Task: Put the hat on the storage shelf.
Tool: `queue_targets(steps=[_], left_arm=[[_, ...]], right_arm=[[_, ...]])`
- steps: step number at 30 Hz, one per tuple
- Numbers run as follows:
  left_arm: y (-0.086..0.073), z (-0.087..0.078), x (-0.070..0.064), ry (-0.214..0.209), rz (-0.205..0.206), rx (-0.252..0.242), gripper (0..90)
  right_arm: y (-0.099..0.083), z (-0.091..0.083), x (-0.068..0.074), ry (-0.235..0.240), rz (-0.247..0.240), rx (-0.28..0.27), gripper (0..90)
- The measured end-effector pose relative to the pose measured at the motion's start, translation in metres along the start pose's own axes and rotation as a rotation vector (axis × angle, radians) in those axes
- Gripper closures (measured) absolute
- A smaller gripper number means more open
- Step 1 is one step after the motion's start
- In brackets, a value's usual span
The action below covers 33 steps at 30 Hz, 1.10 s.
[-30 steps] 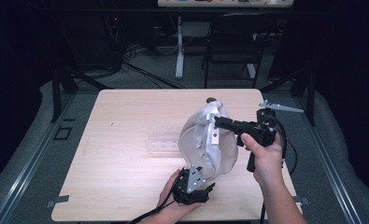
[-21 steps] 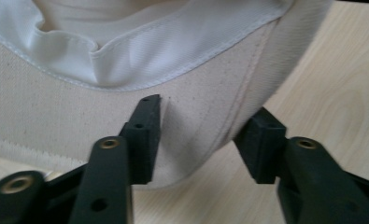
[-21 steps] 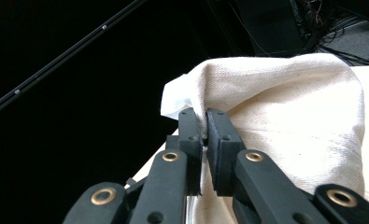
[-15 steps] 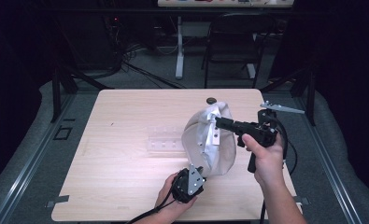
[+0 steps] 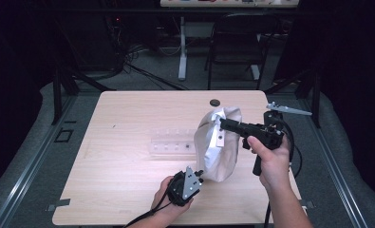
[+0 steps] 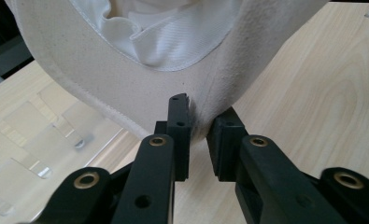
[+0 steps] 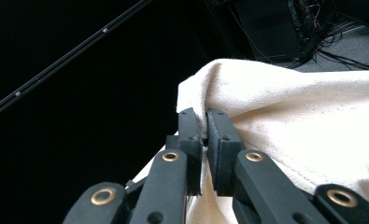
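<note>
Dark room, light wood tabletop (image 5: 128, 142), clear tray (image 5: 171, 145) mid-table. Cloth bag (image 5: 218, 152) held off tabletop, right of centre. Right gripper (image 5: 221, 124) fingers pinching top edge. Left gripper (image 5: 194, 176) fingers closed on bottom hem, cloth between. Best: bite deeper past seam, pull apart evenly, avoid tearing slip.

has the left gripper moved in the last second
Yes. The left gripper has drifted left along the table's near edge and turned its jaws up to the cream cloth bag's bottom rim.
</note>
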State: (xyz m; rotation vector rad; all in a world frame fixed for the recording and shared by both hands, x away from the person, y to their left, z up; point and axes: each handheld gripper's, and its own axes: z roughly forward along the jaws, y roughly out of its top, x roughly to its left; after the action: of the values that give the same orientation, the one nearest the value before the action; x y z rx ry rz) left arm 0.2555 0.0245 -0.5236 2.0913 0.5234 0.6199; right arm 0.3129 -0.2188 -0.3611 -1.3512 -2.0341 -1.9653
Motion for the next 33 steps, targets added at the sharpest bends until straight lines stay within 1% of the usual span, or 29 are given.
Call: queue_targets(steps=[4,5,6,9,11,13,14,16,17,19,20,22,23,24,26,30,31,32,33], left_arm=[[0.001,-0.002,0.002,-0.006,0.011,0.0,84.1],[0.001,-0.002,0.003,-0.011,0.01,-0.003,85.1],[0.001,-0.003,0.004,-0.014,0.005,-0.006,85.3],[0.001,-0.005,0.006,-0.007,0.01,-0.025,85.8],[0.002,-0.006,0.008,-0.011,0.004,-0.035,85.9],[0.003,-0.007,0.01,-0.008,0.005,-0.045,86.0],[0.003,-0.008,0.011,-0.002,0.003,-0.056,86.1],[0.005,-0.01,0.014,0.003,0.004,-0.063,86.1],[0.006,-0.011,0.016,0.006,-0.001,-0.074,86.1],[0.007,-0.011,0.017,0.008,-0.005,-0.075,86.1],[0.008,-0.011,0.02,0.012,-0.014,-0.082,86.1],[0.009,-0.012,0.028,0.023,-0.031,-0.097,86.1],[0.009,-0.012,0.028,0.023,-0.031,-0.097,86.2],[0.009,-0.012,0.035,0.022,-0.054,-0.106,86.1],[0.009,-0.012,0.041,0.029,-0.064,-0.111,86.1],[0.009,-0.011,0.051,0.025,-0.078,-0.12,86.1],[0.009,-0.011,0.051,0.025,-0.078,-0.12,86.1],[0.009,-0.01,0.055,0.017,-0.092,-0.125,86.1],[0.009,-0.01,0.055,0.017,-0.092,-0.125,86.1]], right_arm=[[0.0,0.001,-0.001,-0.005,-0.002,0.003,85.6],[0.0,0.001,-0.001,0.003,-0.001,0.0,85.5],[0.0,0.002,-0.001,-0.004,-0.003,0.007,85.5],[-0.001,0.003,-0.001,-0.005,0.002,0.005,85.5],[0.0,0.003,-0.001,0.006,0.001,0.004,85.5],[0.0,0.003,-0.001,0.006,0.001,0.001,85.6],[0.0,0.003,-0.001,0.005,0.002,0.0,85.6],[0.001,0.003,-0.001,0.011,0.004,-0.004,85.6],[0.001,0.003,-0.001,0.015,0.002,-0.002,85.6],[0.002,0.003,-0.001,0.016,0.0,-0.001,85.6],[0.002,0.005,0.0,0.016,-0.002,-0.002,85.5],[0.003,0.006,0.0,0.019,-0.003,0.004,85.6],[0.003,0.006,0.0,0.019,-0.003,0.004,85.6],[0.003,0.008,-0.001,0.015,0.0,0.002,85.6],[0.002,0.01,-0.002,0.015,0.0,0.007,85.6],[0.002,0.015,-0.003,0.01,0.008,0.019,85.6],[0.002,0.017,-0.003,0.015,0.006,0.021,85.6],[0.001,0.019,-0.004,0.014,0.006,0.022,85.6],[0.001,0.019,-0.004,0.014,0.006,0.022,85.6]])
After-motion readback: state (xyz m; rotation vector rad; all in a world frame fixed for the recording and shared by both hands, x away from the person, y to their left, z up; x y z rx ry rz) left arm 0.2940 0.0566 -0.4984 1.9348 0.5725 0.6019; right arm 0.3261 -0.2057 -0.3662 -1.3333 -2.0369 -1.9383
